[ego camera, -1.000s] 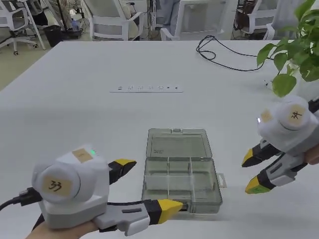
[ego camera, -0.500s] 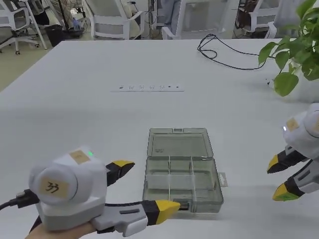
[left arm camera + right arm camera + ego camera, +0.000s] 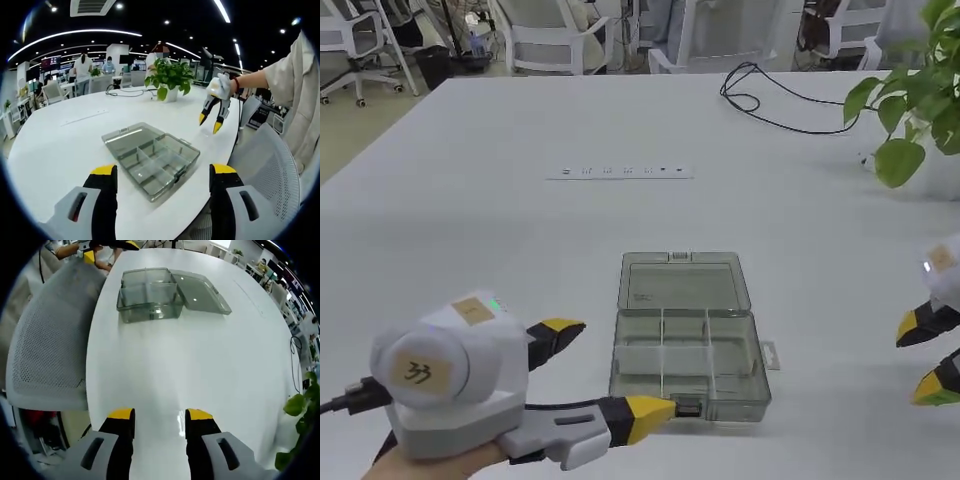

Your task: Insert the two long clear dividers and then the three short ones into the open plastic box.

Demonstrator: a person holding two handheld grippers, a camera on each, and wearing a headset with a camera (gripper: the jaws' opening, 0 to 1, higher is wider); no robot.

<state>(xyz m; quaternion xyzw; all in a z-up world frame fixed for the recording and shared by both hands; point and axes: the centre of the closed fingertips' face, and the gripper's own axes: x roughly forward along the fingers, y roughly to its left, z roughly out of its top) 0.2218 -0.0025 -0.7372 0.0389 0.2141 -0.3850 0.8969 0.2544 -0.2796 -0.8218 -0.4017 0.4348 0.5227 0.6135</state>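
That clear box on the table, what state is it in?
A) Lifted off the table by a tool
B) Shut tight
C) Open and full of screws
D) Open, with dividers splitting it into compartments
D: the box sits on the table with its lid laid flat behind it, and clear dividers cross the inside.

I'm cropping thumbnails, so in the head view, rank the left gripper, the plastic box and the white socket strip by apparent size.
1. left gripper, though nearness to the camera inflates it.
2. plastic box, lid open.
3. white socket strip, thin and farther back.
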